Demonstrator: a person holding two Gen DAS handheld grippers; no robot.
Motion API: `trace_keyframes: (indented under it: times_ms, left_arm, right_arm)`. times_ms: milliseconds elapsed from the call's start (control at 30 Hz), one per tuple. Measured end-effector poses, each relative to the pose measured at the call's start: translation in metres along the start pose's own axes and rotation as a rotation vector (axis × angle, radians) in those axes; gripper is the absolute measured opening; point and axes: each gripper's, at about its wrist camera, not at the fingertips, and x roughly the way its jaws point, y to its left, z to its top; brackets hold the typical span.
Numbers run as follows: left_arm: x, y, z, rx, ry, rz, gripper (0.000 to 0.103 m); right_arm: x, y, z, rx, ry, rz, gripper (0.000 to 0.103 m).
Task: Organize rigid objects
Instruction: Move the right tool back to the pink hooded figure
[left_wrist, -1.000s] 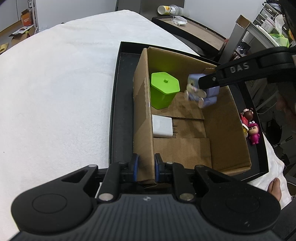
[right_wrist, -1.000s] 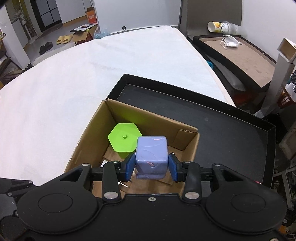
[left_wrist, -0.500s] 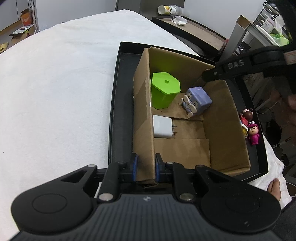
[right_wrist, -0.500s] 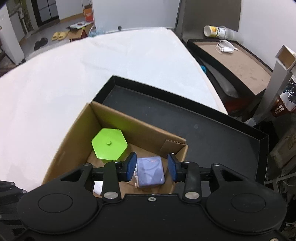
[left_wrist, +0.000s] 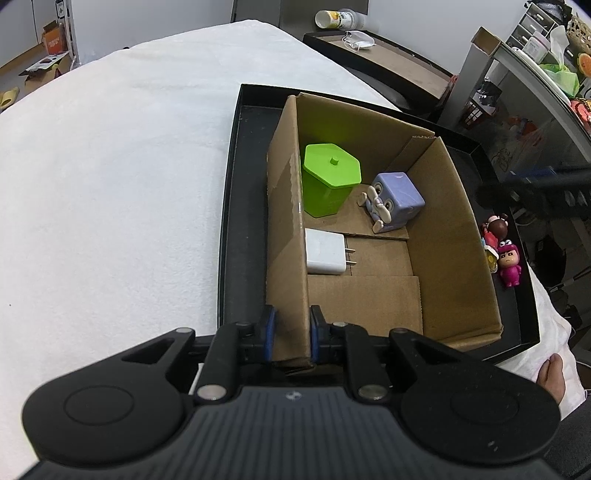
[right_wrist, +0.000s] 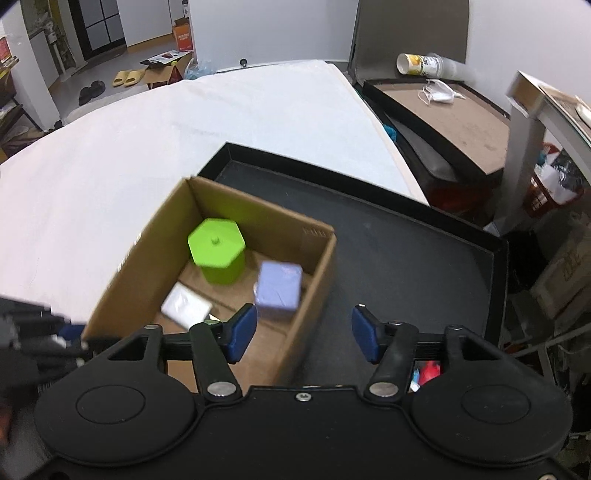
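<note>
Cardboard box (left_wrist: 288, 266) wall is pinched by the downward-tilted left tongs (left_wrist: 289, 334); right tongs (right_wrist: 303, 332) hang above, opening, empty.

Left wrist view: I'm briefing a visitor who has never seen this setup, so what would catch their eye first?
Probably the bright green hexagonal container standing in the far corner of the cardboard box, with the purple cube toy beside it and a white charger nearer. Next, the left gripper clamped on the box's near wall, and the small figurines outside it in the black tray.
</note>
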Motion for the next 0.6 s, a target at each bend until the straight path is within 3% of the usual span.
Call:
trace_keyframes:
  times_ms: [600]
  left_arm:
    - [-0.001, -0.006, 0.002, 0.004, 0.002, 0.037, 0.017]
  right_arm:
    - [-0.023, -0.069, -0.063, 0.132, -0.059, -0.01, 0.071]
